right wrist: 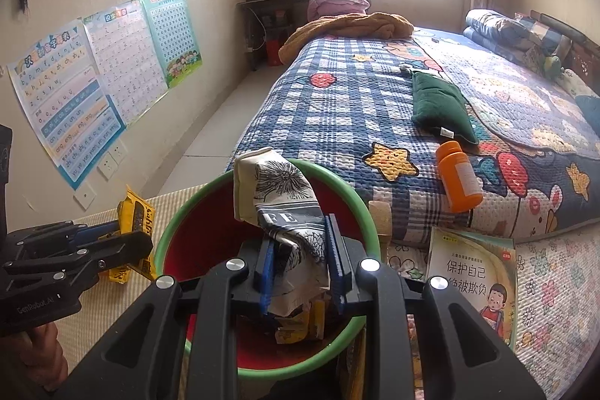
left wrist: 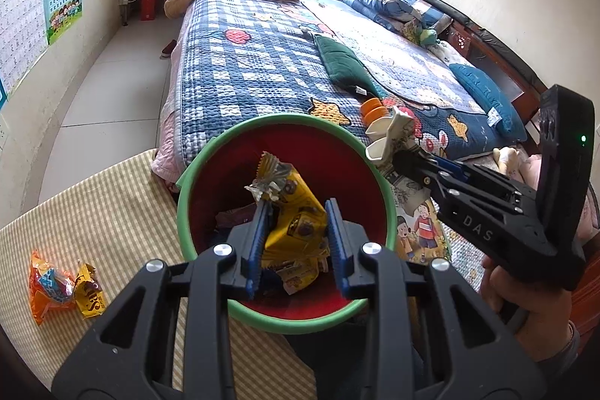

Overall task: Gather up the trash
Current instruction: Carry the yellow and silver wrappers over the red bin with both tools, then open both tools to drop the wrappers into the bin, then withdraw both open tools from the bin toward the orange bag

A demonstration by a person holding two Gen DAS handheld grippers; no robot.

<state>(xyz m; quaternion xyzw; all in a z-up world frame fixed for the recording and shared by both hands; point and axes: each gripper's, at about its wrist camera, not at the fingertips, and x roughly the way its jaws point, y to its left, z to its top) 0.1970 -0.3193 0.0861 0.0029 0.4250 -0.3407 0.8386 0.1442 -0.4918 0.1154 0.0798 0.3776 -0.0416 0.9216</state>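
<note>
Two wrappers are held above the red, green-rimmed bin (left wrist: 210, 171) at the lower centre of both views, beside the quilted bed (left wrist: 262, 70). The yellow snack wrapper (left wrist: 296, 223) is clamped in the narrowly parted left tongs (left wrist: 296, 242), and the crumpled white printed wrapper (right wrist: 285, 208) is pinched in the right tongs (right wrist: 300, 265). At lower left of the left view, two small snack packets (left wrist: 63, 283) are seen lying on the striped mat (left wrist: 112, 212).

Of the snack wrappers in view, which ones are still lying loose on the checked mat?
The orange wrapper and the small yellow one beside it. The other wrappers are gripped over the bin or already inside it.
</note>
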